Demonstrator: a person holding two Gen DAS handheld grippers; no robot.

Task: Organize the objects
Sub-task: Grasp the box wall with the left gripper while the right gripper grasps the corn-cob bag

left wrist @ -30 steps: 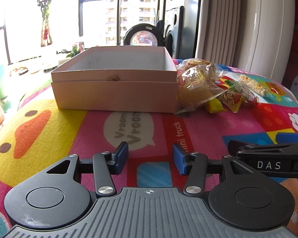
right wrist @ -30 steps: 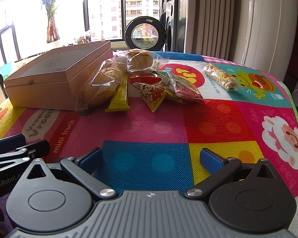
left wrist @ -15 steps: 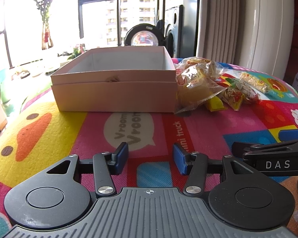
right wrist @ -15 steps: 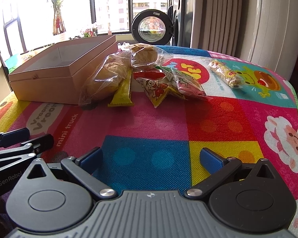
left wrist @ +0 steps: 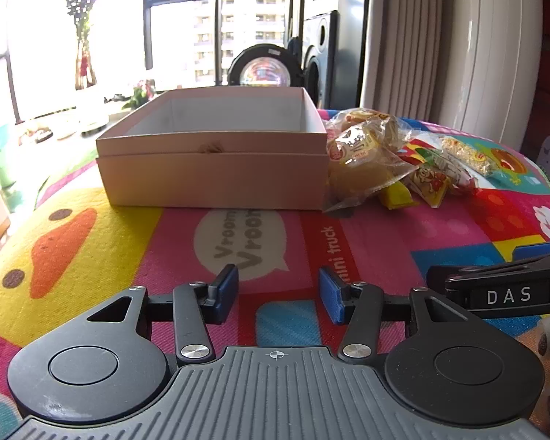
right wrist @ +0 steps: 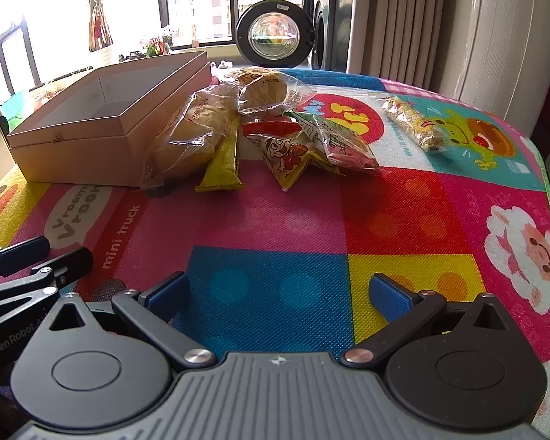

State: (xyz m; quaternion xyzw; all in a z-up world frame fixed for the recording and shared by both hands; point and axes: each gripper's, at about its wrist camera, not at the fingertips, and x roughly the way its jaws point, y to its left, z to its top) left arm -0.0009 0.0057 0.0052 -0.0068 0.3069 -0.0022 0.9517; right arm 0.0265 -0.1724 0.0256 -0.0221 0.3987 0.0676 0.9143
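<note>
1. The open pale pink cardboard box (left wrist: 212, 168) sits on the colourful cartoon play mat (right wrist: 275, 227) and serves as the landmark. What shows of its inside is bare, though the near wall hides most of the floor in the left wrist view.
2. The left gripper (left wrist: 278, 289) hangs low over the mat in front of the box, its blue pads a moderate gap apart and nothing between them.
3. Just right of the box, touching its side, lies a clear-wrapped bun (right wrist: 187, 135), with a second wrapped bun (right wrist: 266, 90) behind it and a yellow snack bar (right wrist: 222, 163) beside it.
4. Further right of the box are the cartoon-printed triangular packet (right wrist: 284, 159) and a red-and-green snack pouch (right wrist: 343, 143); the print is too small to read.
5. Well right of the box, alone, lies the clear-wrapped grain bar (right wrist: 414, 124).
6. The right gripper (right wrist: 278, 291) is spread wide, empty, and sits a little higher and closer to the snacks than a second ago; this looks like the opening approach, nothing yet packed.
</note>
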